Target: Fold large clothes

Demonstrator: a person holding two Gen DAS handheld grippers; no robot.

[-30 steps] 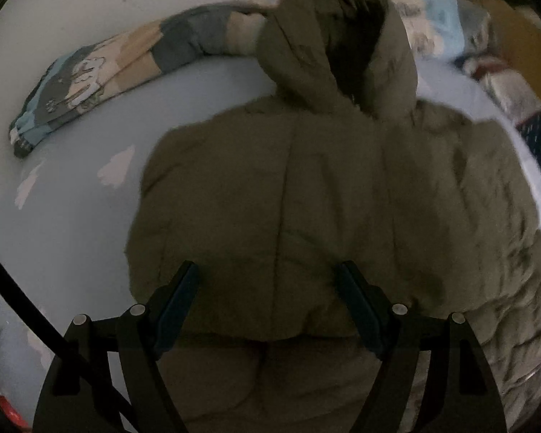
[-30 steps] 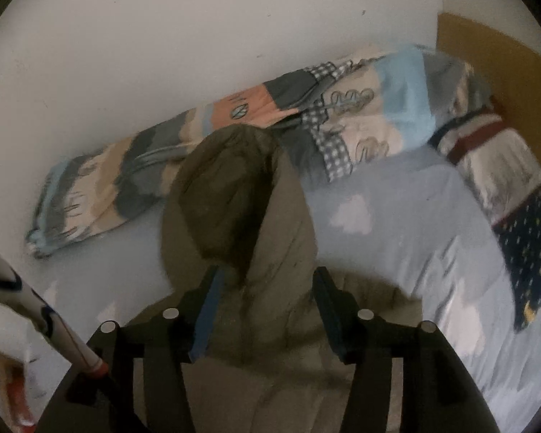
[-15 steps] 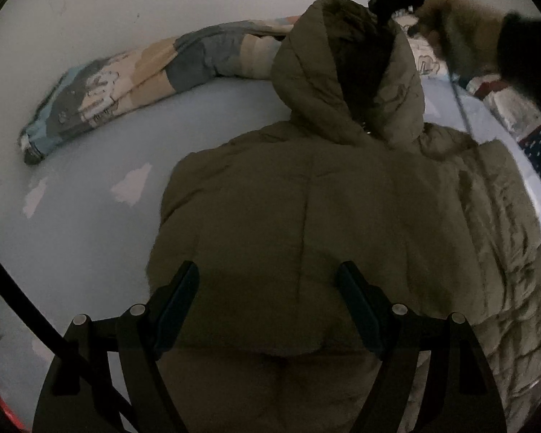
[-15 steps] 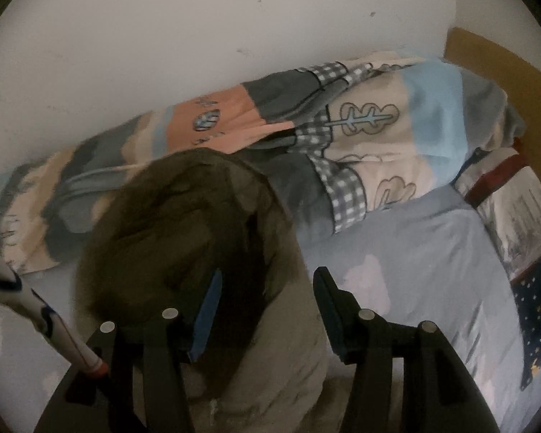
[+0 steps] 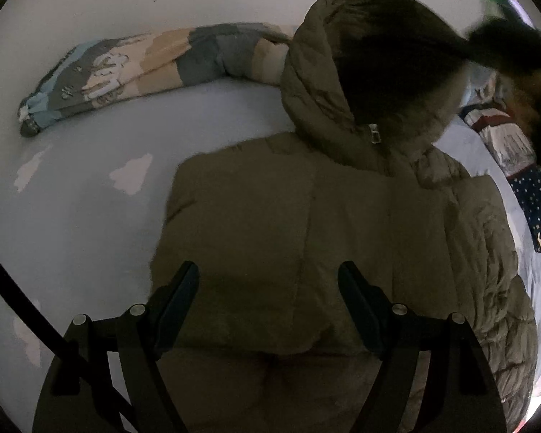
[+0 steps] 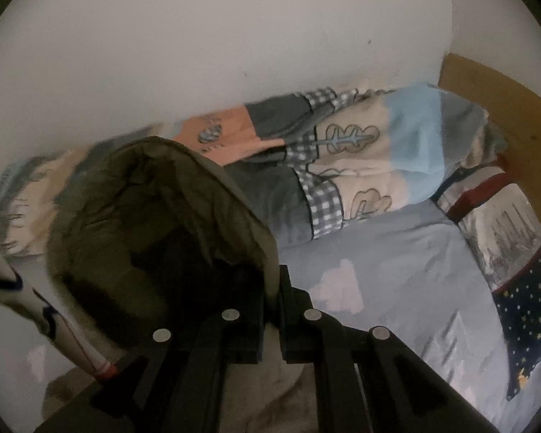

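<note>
An olive green puffer jacket [image 5: 306, 223] lies on the pale blue bed sheet [image 5: 83, 223], its sides folded in. Its hood [image 5: 342, 65] points to the far wall and stands lifted. My left gripper [image 5: 268, 288] is open and hovers empty over the jacket's lower part. My right gripper [image 6: 270, 288] is shut on the rim of the hood [image 6: 155, 216] and holds it up off the bed. It shows in the left wrist view as a dark blur [image 5: 505, 47] at the hood's right edge.
A rolled patchwork quilt [image 6: 342, 151] lies along the white wall [image 6: 234, 36]. Patterned pillows [image 6: 515, 238] lie at the right by a wooden headboard [image 6: 505, 108]. The quilt also shows in the left wrist view [image 5: 144, 65]. A white patterned pole [image 6: 36, 310] crosses the right wrist view's left.
My right gripper has closed on the hood's rim and lifted it. My left gripper has stayed open over the jacket and shifted slightly left.
</note>
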